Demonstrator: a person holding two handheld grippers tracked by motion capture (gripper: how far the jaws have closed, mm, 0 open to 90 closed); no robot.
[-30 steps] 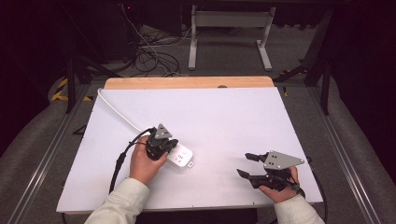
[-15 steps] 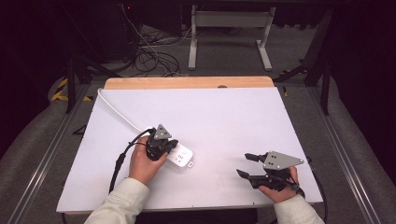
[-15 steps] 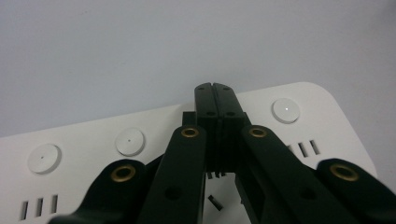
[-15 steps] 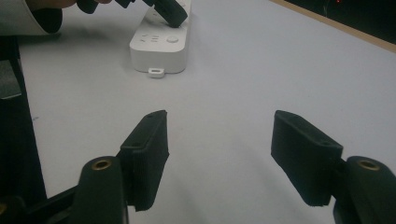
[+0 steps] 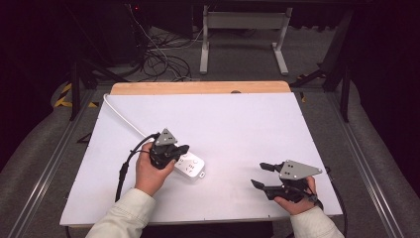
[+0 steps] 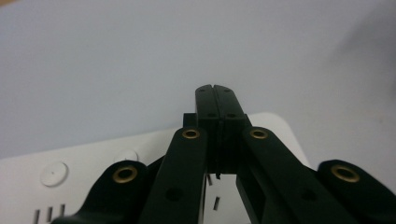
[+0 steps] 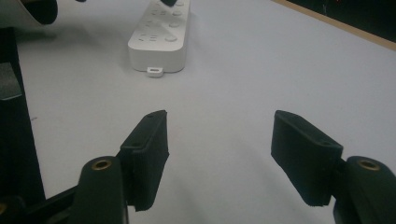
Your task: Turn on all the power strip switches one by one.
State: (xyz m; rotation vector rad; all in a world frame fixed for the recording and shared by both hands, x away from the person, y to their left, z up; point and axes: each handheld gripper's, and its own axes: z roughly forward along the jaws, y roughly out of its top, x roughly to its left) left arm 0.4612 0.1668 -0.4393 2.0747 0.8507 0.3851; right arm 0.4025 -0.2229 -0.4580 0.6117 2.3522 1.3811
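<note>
Nothing changed over the last second: same poses, same layout, so no step completed. Left claw (image 5: 182,148) closed on nothing, pads pressed together, tips poised over the near-left end of the white power strip (image 5: 190,165), perhaps pressing a button there. Strip lying flat on the white counter (image 5: 247,129), left of centre, long axis running from upper left to lower right, cord (image 5: 124,119) trailing off toward the far-left corner. Right claw (image 5: 257,174) wide open, empty, well apart from the strip, pointing left toward it.
</note>
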